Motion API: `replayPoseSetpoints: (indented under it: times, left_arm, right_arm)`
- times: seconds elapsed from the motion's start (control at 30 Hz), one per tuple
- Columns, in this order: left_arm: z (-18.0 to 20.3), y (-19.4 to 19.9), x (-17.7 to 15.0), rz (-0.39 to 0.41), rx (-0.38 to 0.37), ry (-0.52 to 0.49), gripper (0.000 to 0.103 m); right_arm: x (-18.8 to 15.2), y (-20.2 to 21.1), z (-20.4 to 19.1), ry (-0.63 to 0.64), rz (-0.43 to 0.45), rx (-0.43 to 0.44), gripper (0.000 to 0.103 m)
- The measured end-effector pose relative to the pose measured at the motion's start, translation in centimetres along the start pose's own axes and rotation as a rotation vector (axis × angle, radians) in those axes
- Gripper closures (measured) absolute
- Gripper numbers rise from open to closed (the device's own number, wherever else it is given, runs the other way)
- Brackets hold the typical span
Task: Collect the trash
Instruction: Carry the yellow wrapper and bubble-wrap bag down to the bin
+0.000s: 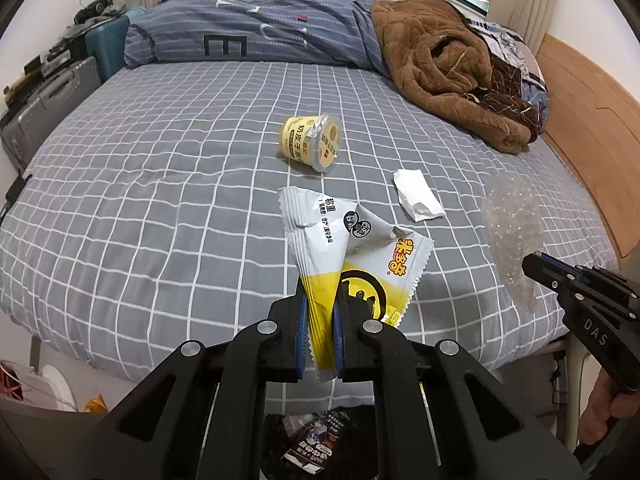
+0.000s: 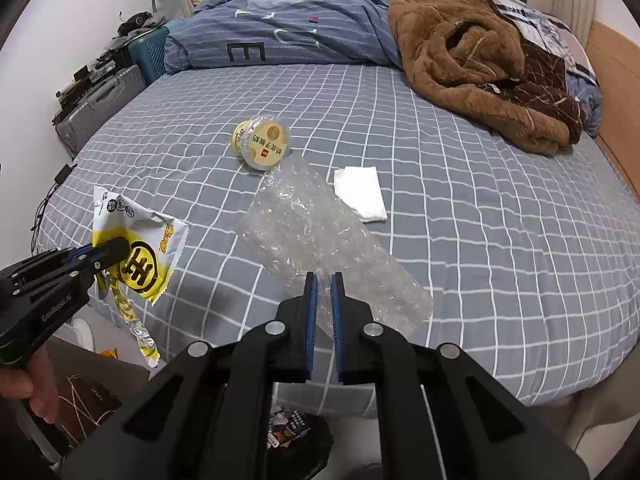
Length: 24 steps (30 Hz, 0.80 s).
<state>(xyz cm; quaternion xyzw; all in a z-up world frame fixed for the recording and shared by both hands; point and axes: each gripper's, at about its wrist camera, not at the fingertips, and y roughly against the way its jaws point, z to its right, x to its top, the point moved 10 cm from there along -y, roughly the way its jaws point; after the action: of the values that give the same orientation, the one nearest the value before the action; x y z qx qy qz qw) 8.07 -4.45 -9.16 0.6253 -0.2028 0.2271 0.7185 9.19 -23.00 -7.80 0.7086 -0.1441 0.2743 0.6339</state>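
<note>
My left gripper (image 1: 320, 304) is shut on a white and yellow snack wrapper (image 1: 340, 236), held up above the near edge of the bed; the same wrapper (image 2: 136, 256) and the left gripper (image 2: 120, 250) show at the left of the right wrist view. My right gripper (image 2: 325, 280) is shut on a clear sheet of bubble wrap (image 2: 316, 236), which also hangs at the right of the left wrist view, bubble wrap (image 1: 512, 224) in the right gripper (image 1: 532, 264). A yellow cup (image 1: 310, 142) lies on its side mid-bed, with a white tissue (image 1: 418, 196) near it.
The bed has a grey checked sheet (image 1: 160, 200), a blue duvet (image 1: 260, 28) and a brown fleece (image 1: 448, 68) at the back. A black bin with trash (image 1: 308, 444) stands below the bed's near edge. Suitcases (image 1: 44, 108) line the left wall.
</note>
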Motion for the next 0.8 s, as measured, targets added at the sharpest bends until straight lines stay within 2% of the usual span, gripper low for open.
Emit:
replayPoseSetpoints:
  times: [0.8]
  left_arm:
    - [-0.4, 5.7, -6.2, 0.014, -0.008, 0.008, 0.094]
  right_arm:
    - [-6.0, 5.7, -2.8, -0.019, 0.039, 0.003, 0.096]
